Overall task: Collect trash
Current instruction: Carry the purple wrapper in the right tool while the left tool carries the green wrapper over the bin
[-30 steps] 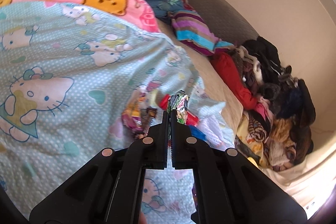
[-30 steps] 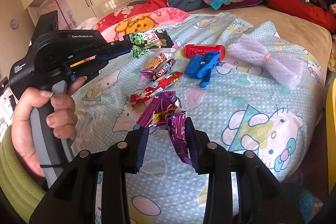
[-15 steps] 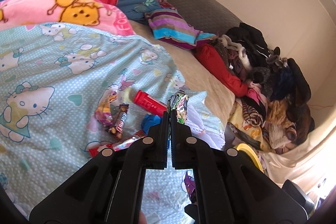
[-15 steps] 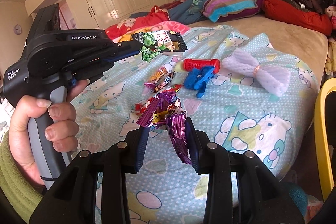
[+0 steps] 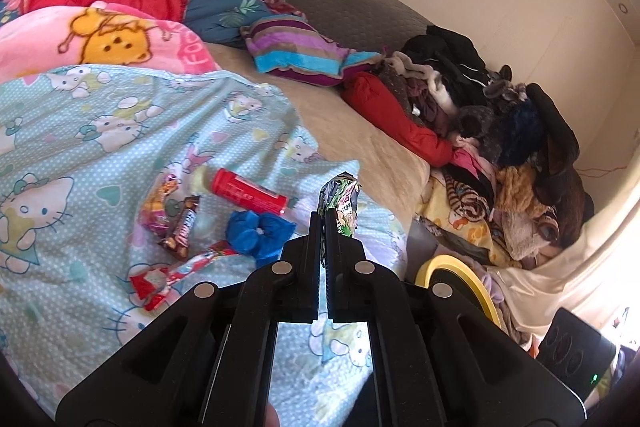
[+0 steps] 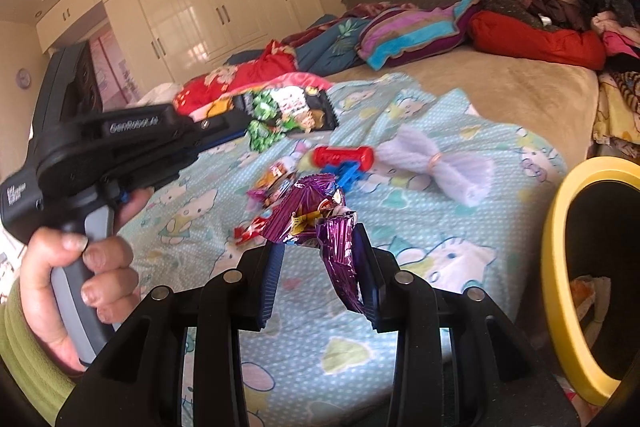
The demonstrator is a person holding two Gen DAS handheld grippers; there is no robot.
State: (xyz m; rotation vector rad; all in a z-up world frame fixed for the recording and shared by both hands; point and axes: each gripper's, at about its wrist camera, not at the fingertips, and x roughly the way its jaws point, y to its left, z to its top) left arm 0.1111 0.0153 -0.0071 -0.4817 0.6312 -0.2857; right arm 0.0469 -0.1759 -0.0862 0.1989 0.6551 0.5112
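My left gripper (image 5: 323,219) is shut on a green and black snack wrapper (image 5: 341,205) and holds it above the bed; the wrapper also shows in the right wrist view (image 6: 294,113). My right gripper (image 6: 318,239) is shut on a crumpled purple foil wrapper (image 6: 320,217), lifted off the Hello Kitty sheet (image 5: 80,131). On the sheet lie a red tube (image 5: 248,191), a blue crumpled piece (image 5: 258,231), a brown candy bar wrapper (image 5: 182,227), a red and white wrapper (image 5: 176,275) and a white mesh sleeve (image 6: 436,167).
A yellow-rimmed bin (image 6: 568,267) stands off the bed's right edge, also in the left wrist view (image 5: 460,275). A clothes pile (image 5: 500,131) and a striped pillow (image 5: 304,51) lie at the head of the bed. White wardrobes (image 6: 192,11) line the far wall.
Both grippers have drawn back and swung right with their wrappers. The yellow bin rim has come into both views.
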